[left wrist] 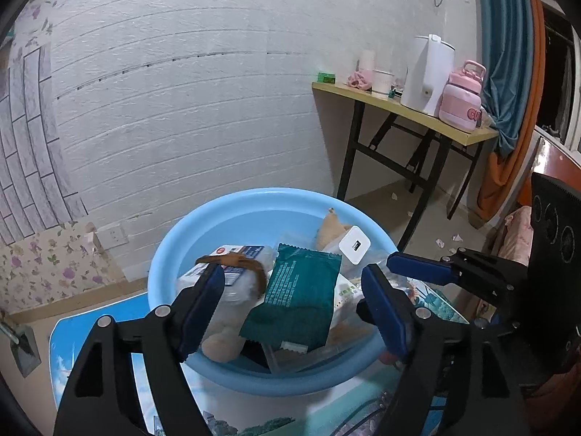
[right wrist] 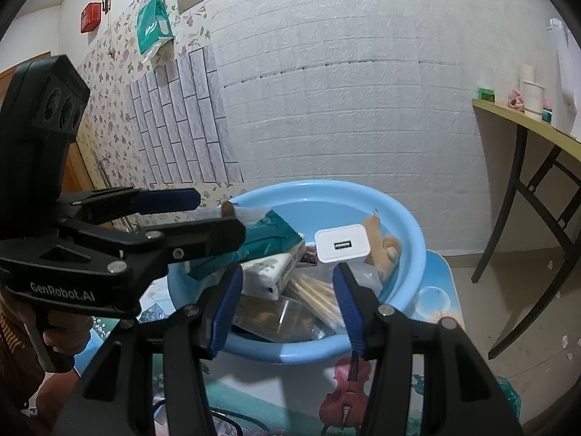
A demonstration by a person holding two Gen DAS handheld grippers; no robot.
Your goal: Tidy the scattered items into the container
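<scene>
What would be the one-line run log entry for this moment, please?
left gripper: open over basin | right gripper: open, empty | blue basin: holds green packet, white USB charger, tissue pack

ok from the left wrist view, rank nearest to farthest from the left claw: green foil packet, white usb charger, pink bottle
1. Green foil packet: in the basin, just ahead of the left claw.
2. White USB charger: further back, right.
3. Pink bottle: far, on the side table.

This is looking like a lived-in home room, maybe bedroom. White brick-pattern wall (left wrist: 203,83) w/ flowered wallpaper (right wrist: 109,83) left of it; side table (left wrist: 417,112) is standing against it at right, carrying kettle (left wrist: 428,72) & pink bottle (left wrist: 461,98); curtains (left wrist: 508,54) are hanging beside the table.
</scene>
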